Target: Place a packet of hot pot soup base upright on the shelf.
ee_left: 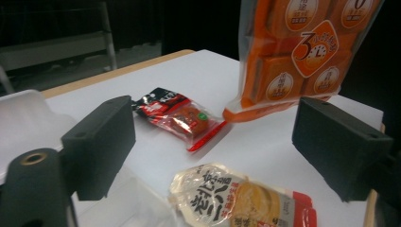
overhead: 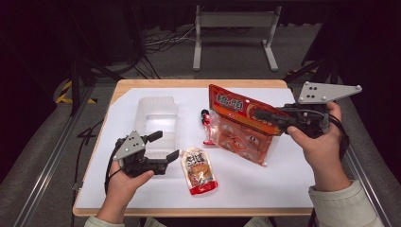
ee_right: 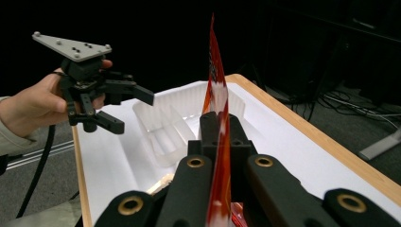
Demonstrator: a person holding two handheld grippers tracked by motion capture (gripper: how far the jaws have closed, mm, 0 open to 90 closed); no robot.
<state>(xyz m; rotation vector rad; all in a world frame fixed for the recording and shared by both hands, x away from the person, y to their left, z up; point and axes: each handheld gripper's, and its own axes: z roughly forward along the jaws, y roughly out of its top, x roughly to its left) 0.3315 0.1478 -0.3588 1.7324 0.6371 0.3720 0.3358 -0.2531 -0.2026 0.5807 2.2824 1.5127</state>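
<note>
Pale cream sleeves (overhead: pixel 347 205); black hand-held grippers (overhead: pixel 163 146) (grey three-cornered plates, brass screws).

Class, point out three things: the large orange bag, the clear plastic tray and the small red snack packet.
large orange bag (overhead: pixel 239 130), high view, printed front.
clear plastic tray (overhead: pixel 156 118), high view, inner floor.
small red snack packet (ee_left: pixel 177 115), left gripper view, clear middle.

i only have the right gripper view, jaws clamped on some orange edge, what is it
Observer: A large orange bag of wrapped blocks; the right gripper pinches its top corner and it hangs tilted over the table.
Operator: anything under it
Observer: A small red packet lies on the table right beside the bag's lower edge.
Operator: left gripper holding something
Observer: No, the left gripper is open, with nothing between the jaws.
Operator: whats nearest it
Observer: A beige sauce pouch with a red end lies flat just past its jaws, next to the clear plastic tray.
</note>
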